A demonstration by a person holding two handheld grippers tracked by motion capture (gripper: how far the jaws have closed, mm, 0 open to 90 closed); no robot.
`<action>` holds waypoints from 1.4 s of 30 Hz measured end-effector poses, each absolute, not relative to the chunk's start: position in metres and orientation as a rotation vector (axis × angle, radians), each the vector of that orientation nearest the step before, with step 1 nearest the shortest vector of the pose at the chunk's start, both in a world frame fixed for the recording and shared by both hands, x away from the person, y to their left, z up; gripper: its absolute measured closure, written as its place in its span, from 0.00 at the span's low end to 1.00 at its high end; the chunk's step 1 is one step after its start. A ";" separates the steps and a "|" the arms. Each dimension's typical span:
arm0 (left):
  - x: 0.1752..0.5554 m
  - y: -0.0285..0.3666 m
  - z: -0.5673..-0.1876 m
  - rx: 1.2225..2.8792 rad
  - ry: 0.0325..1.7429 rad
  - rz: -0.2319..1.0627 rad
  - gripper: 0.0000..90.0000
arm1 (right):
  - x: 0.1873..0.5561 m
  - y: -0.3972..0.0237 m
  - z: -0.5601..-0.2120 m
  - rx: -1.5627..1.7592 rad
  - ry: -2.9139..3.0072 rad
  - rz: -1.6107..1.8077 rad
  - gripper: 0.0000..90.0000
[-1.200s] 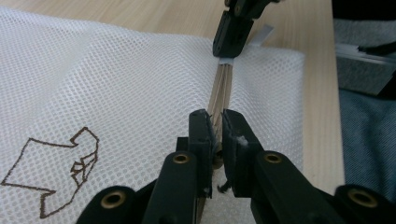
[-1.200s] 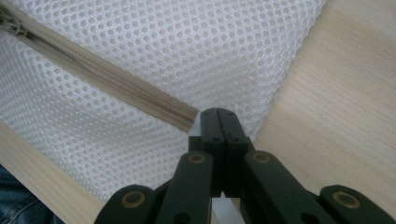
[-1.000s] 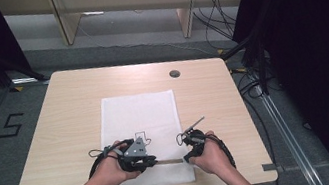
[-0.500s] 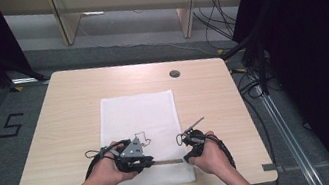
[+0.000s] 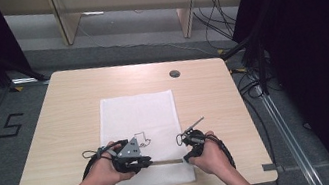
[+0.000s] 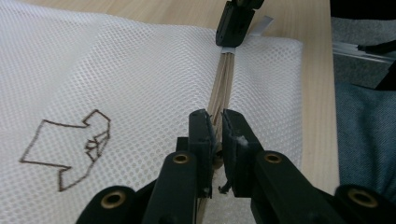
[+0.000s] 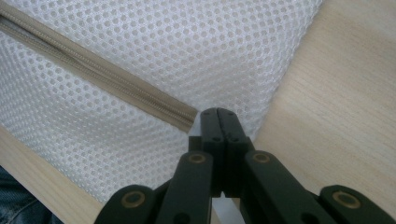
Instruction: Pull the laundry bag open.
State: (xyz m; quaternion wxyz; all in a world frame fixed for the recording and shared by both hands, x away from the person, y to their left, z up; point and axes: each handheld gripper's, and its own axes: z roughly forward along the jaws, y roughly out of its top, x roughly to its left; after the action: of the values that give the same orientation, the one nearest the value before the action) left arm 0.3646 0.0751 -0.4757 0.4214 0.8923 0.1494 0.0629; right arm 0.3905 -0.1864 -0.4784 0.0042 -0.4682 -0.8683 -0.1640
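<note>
nothing moved | zipper (image 6: 223, 84) between left hand-held gripper (image 6: 214, 133) jaws

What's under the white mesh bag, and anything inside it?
The mesh bag lies flat on the wooden table; wood shows around its edges. Through the mesh nothing bulky appears; contents cannot be confirmed. A brown outline drawing sits on top.

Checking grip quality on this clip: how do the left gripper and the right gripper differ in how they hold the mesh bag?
The left gripper pinches the beige zipper partway along its length, jaws slightly apart; the right gripper is fully shut at the zipper's end, by the edge of the mesh bag. In the high view the left carries a grey plate on top; the right does not. Both are black and sit at the bag's near end.
</note>
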 end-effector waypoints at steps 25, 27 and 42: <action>0.363 0.084 -0.472 2.232 0.369 0.164 0.91 | 0.391 -0.187 -0.479 -1.481 -2.714 -0.508 1.00; 0.364 0.087 -0.471 2.232 0.365 0.158 0.91 | 0.391 -0.186 -0.479 -1.491 -2.706 -0.503 1.00; 0.362 0.094 -0.472 2.218 0.381 0.152 0.91 | 0.391 -0.188 -0.478 -1.475 -2.728 -0.513 1.00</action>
State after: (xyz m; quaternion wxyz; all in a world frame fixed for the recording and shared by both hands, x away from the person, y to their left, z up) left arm 0.3618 0.0940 -0.4720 0.4288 0.8884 0.1524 0.0607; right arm 0.3911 -0.1879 -0.4784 -0.0010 -0.4692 -0.8679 -0.1631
